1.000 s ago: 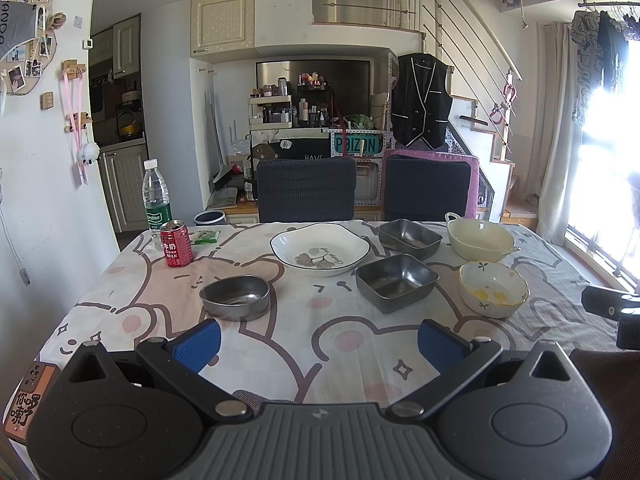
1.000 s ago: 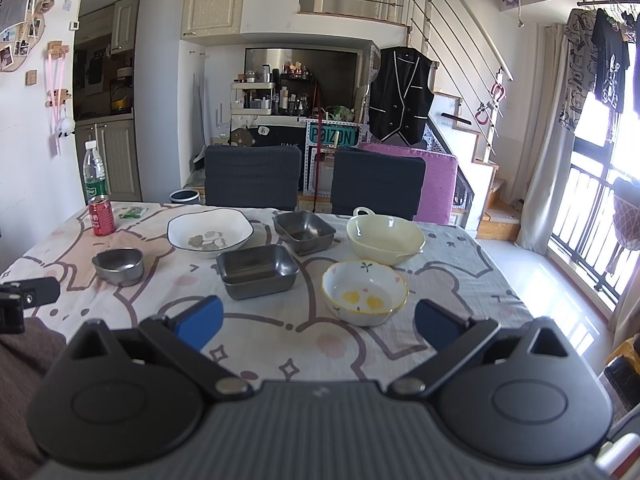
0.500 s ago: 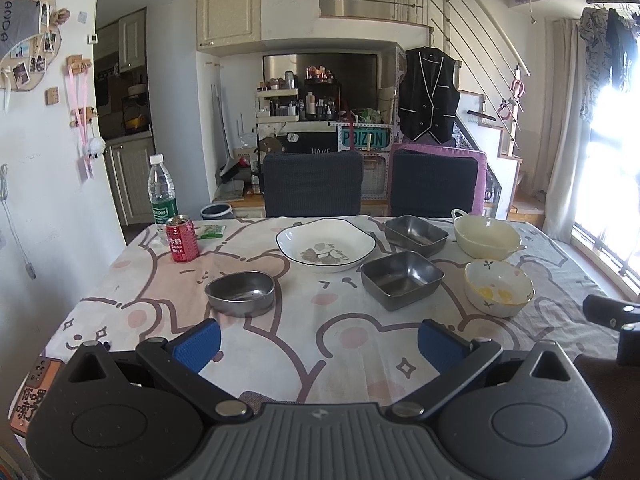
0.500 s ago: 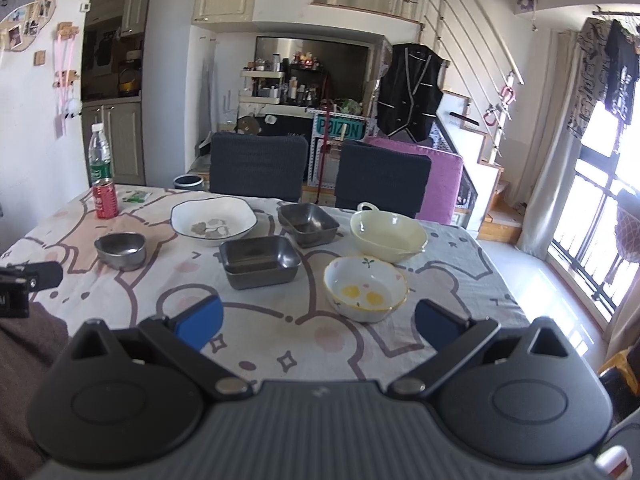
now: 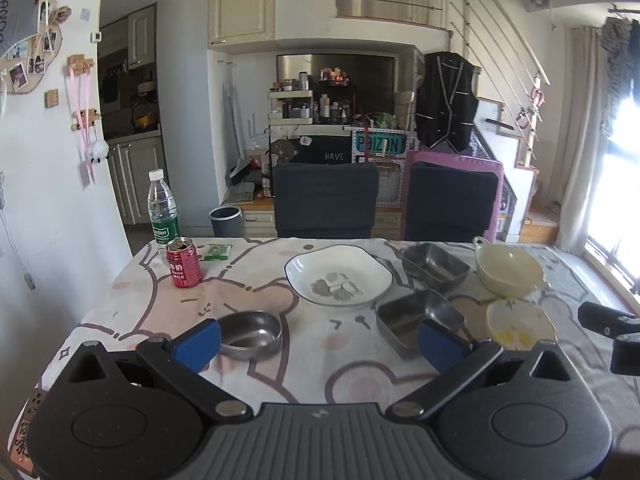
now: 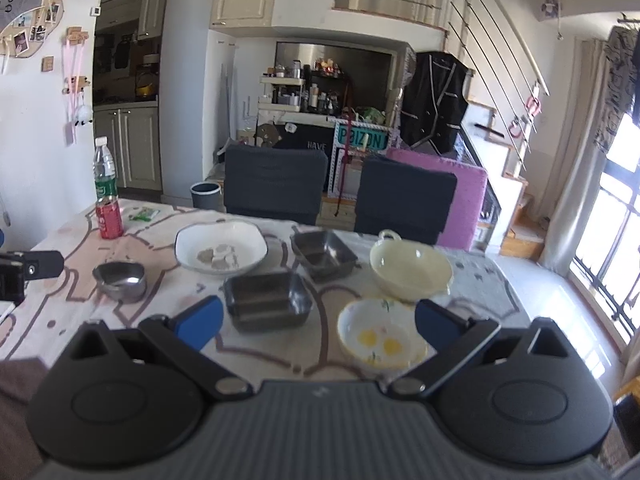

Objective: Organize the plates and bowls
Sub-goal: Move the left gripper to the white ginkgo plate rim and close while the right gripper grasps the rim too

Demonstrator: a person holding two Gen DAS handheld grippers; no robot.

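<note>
While both jaws gape empty, only the right wrist view shows window railings (image 6: 600, 284) beyond the table (image 6: 472, 280).

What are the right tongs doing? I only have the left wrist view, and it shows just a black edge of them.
Observer: The right tongs are open, with nothing between them.
Operator: What lies ahead of them?
Observer: The near steel tray and the small white bowl with yellow spots, side by side and apart.
Operator: Is that tray empty? Its corner is hidden here.
Observer: Yes, its whole inside shows and nothing is in it.
</note>
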